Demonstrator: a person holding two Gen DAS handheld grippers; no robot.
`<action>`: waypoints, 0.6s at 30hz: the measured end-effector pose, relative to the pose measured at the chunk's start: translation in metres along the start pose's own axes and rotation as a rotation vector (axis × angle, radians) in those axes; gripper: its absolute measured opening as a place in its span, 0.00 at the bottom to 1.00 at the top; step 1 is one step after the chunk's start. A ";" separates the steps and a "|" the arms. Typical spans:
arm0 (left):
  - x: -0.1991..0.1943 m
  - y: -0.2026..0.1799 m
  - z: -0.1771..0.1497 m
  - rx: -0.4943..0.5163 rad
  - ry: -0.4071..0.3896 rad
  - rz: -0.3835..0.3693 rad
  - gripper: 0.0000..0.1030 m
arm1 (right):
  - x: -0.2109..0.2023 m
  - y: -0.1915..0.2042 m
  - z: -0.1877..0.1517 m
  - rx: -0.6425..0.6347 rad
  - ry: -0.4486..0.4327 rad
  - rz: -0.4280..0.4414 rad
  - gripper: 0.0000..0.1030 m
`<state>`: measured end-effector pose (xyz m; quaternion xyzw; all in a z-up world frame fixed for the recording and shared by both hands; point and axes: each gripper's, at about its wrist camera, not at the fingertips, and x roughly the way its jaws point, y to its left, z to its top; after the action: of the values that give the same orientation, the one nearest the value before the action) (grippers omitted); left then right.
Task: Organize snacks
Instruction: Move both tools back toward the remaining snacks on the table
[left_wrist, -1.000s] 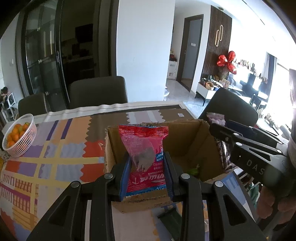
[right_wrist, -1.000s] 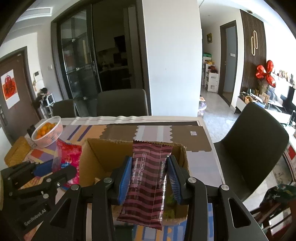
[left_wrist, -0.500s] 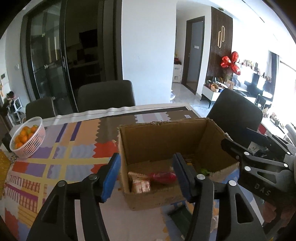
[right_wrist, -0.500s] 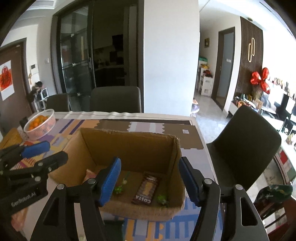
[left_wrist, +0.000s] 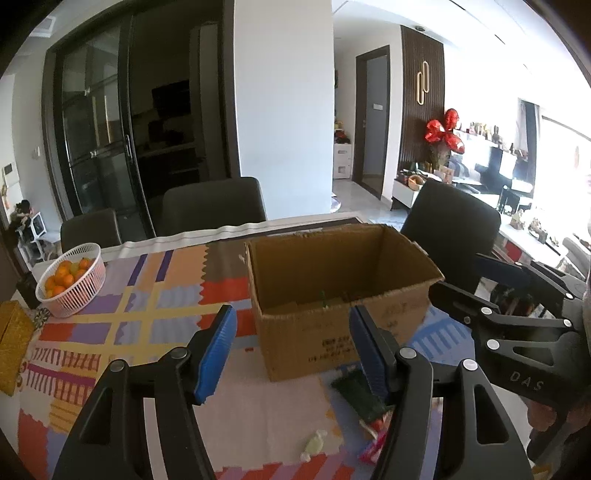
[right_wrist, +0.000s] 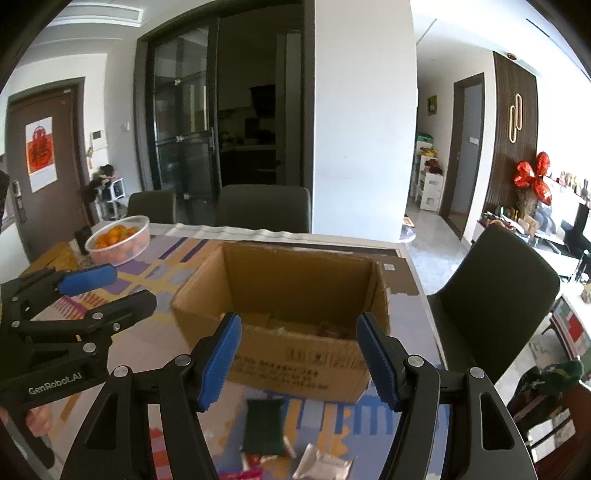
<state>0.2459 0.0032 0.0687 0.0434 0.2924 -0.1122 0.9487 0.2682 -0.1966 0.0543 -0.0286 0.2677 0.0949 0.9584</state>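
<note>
Both tools hang in front of the cardboard box, which sits open-topped on the patterned worktop at mid-frame in both views. The left tool has its blue pads spread apart with nothing between them, and they have just been opening; through the gap shows the near wall of the box. The right tool is likewise spread and empty after just opening, framing the box's printed front. Little of the box's inside shows past its near wall: a bit of green in the left view and some blurred wrappers low in the right one. More snacks lie loose on the worktop in front of the box: a dark green packet at lower centre of the right view, a silvery packet near the bottom edge beside it, and a small pale candy at the bottom of the left view. A white basket of oranges stands at the left, well apart from the box.
</note>
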 end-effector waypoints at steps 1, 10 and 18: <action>-0.004 -0.001 -0.003 0.007 -0.001 -0.001 0.61 | -0.003 0.002 -0.002 0.001 0.003 0.004 0.64; -0.029 -0.006 -0.042 0.037 0.018 0.006 0.62 | -0.023 0.011 -0.037 0.021 0.041 0.036 0.64; -0.032 -0.012 -0.072 0.067 0.067 -0.003 0.62 | -0.024 0.021 -0.069 0.015 0.115 0.053 0.64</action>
<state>0.1776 0.0078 0.0274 0.0784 0.3203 -0.1218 0.9362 0.2094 -0.1870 0.0078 -0.0197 0.3238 0.1164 0.9387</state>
